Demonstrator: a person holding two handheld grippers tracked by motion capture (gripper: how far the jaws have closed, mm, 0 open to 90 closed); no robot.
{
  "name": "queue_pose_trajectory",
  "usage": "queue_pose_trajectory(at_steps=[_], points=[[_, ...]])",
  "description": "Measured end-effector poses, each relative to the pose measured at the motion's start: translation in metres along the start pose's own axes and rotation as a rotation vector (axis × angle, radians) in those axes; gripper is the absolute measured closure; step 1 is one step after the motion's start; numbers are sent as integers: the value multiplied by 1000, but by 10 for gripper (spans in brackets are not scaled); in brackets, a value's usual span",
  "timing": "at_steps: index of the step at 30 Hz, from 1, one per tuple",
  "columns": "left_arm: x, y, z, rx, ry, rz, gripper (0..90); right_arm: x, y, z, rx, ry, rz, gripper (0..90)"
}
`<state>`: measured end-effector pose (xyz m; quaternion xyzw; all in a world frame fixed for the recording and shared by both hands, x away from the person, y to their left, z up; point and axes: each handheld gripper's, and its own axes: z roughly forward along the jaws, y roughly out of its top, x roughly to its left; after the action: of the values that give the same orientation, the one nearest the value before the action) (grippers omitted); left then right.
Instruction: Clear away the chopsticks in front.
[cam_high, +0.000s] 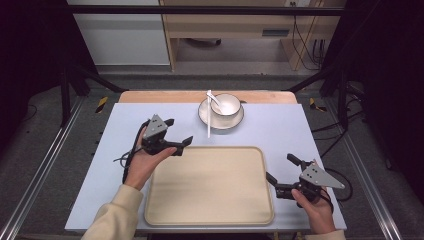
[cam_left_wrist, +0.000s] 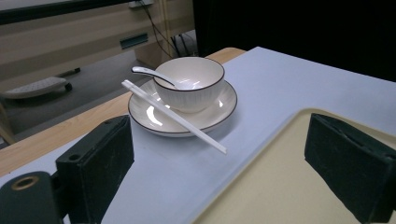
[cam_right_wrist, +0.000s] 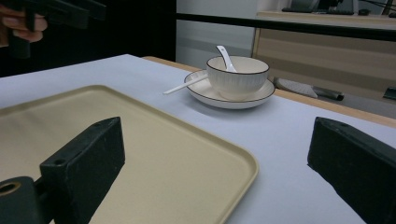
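- Hovering with jaws wide and empty: left gripper (cam_high: 176, 131), above the tabletop (cam_high: 280, 125), near the tray's (cam_high: 210, 210) far left corner.
- Resting open and empty beside the tray: right gripper (cam_high: 281, 169).
- Sitting beyond the tray: bowl (cam_high: 226, 104) with spoon (cam_high: 214, 99) on saucer (cam_high: 235, 121), chopstick (cam_high: 208, 122) leaning on its rim.

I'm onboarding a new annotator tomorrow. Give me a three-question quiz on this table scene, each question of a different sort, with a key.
1. True or false: the bowl stands on the tray.
2. Multiple choice: the spoon lies A) in the bowl, B) on the tray, C) between the left gripper jaws.
3. Fill in: the chopsticks rest with one end on the rim of the ____.

Key: 1. False; it stands on the plate, beyond the tray. 2. A. 3. plate.
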<state>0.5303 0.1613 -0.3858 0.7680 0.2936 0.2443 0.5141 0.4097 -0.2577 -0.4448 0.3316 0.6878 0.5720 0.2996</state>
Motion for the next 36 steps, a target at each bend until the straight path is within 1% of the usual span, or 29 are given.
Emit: queue_pose_trajectory(at_steps=[1,2,3,4,5,6,7,8,9,11,14,16,17,19,20,21,22,23,24,25,27,28,29,30,31,32,33,34,36], points=[[-2,7,12,18,23,23,111,0,0,0,2,1,1,42],[-2,11,17,36,33,32,127,0,0,0,1,2,3,43],[-2,15,23,52,36,28,136,0,0,0,2,3,2,43],[-2,15,23,52,36,28,136,0,0,0,2,4,2,42],[-2,23,34,71,37,12,138,0,0,0,1,4,2,42],[-2,23,34,71,37,12,149,0,0,0,1,4,2,42],[-1,30,41,77,41,4,154,0,0,0,0,5,2,43],[-2,33,44,72,43,7,168,-1,0,0,0,4,4,42],[-1,35,46,68,42,10,204,-1,0,0,0,3,7,42],[-1,39,50,70,60,11,235,-2,0,-1,-2,4,6,43],[0,45,55,88,80,22,242,-2,0,-1,2,5,5,43],[0,49,58,83,89,29,254,-2,0,-1,1,6,8,44],[0,51,59,95,98,37,262,-1,0,-1,-1,6,8,44],[2,54,63,95,122,33,261,-1,0,0,-1,8,11,45],[4,54,65,93,138,19,262,-1,0,0,-1,8,12,45],[5,53,67,91,154,-7,276,-1,0,-1,0,7,10,45],[5,53,67,91,154,-7,306,-1,0,-1,0,7,10,45],[8,51,71,90,180,-47,327,-1,0,-1,-1,7,9,45],[9,49,74,94,190,-59,343,-1,0,-1,1,7,8,45],[11,47,77,99,197,-65,357,-1,0,-1,1,8,9,45],[12,43,85,122,218,-61,394,-1,0,-1,-1,7,11,45],[12,42,89,133,216,-49,415,-2,0,-1,3,7,9,45],[12,42,89,133,216,-49,434,-2,0,0,0,7,11,45],[13,40,99,158,216,-56,443,-2,-1,0,1,7,12,45],[13,40,99,158,216,-56,451,-3,-1,0,3,7,11,45],[13,37,109,177,231,-62,460,-3,-1,0,4,7,12,45],[13,34,114,191,234,-72,469,-3,-1,-1,5,7,13,45],[14,30,118,206,233,-94,477,-4,-1,-1,7,6,13,45],[15,24,126,238,232,-115,489,-4,-1,-1,8,5,13,45]])
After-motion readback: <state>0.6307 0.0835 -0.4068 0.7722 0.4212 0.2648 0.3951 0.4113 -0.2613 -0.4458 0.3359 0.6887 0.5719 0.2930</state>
